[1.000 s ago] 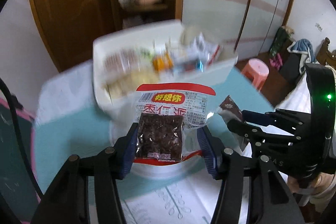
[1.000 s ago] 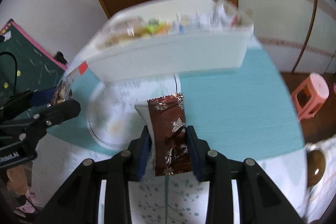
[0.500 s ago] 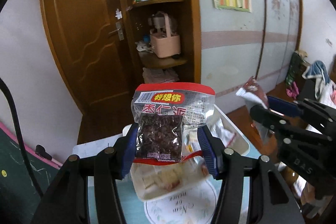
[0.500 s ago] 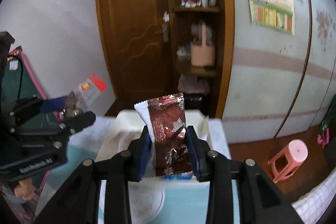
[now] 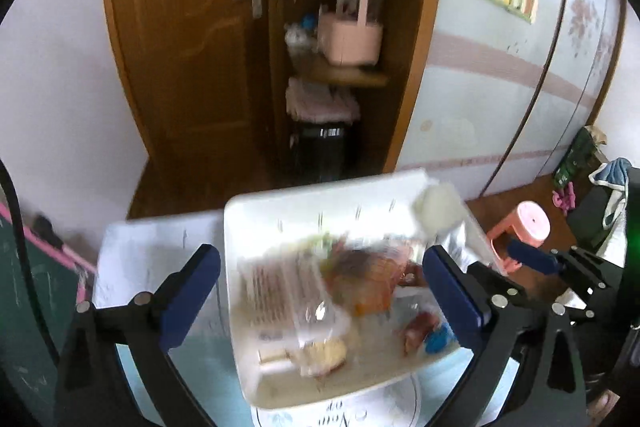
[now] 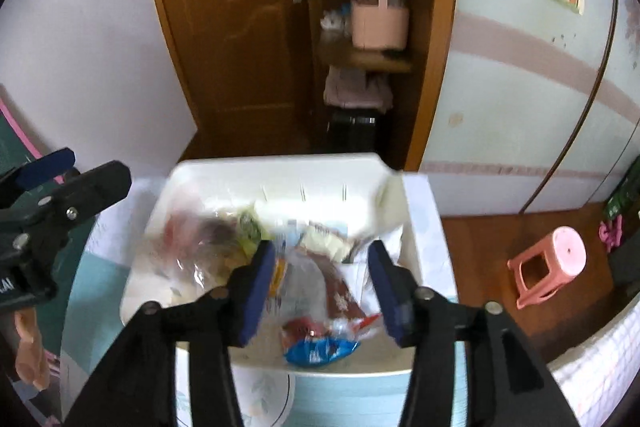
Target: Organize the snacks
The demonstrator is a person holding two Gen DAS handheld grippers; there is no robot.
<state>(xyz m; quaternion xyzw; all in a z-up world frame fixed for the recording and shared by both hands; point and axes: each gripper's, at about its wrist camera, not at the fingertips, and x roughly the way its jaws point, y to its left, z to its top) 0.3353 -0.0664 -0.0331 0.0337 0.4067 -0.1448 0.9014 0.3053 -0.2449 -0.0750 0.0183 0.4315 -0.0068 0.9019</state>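
Both tools are spread wide with nothing between their blue pads. From the left wrist view, the left tool (image 5: pixel 320 291) hangs over the white bin (image 5: pixel 280 203), its fingers framing the heap of snack packets (image 5: pixel 340 291) inside; the right tool (image 5: pixel 532 259) shows at three o'clock, just past the bin's right wall. From the right wrist view, the right tool (image 6: pixel 322 291) hovers above the bin's near end, over a brown snowflake wrapper (image 6: pixel 340 297) and a blue packet (image 6: pixel 320 349), while the left tool (image 6: pixel 60 183) sits at nine o'clock, off the bin's left edge.

The bin's contents are blurred, so single packets are hard to tell apart. In the right view its long axis runs from six toward twelve o'clock; in the left view it leans a little to one o'clock. It rests on the table (image 6: pixel 104 279), which wears a pale blue cloth, partly over a round white plate (image 6: pixel 264 395).

Beyond, at twelve o'clock, stands a wooden shelf with a pink basket (image 6: pixel 380 23); a pink stool (image 6: pixel 552 267) waits on the floor at three o'clock.
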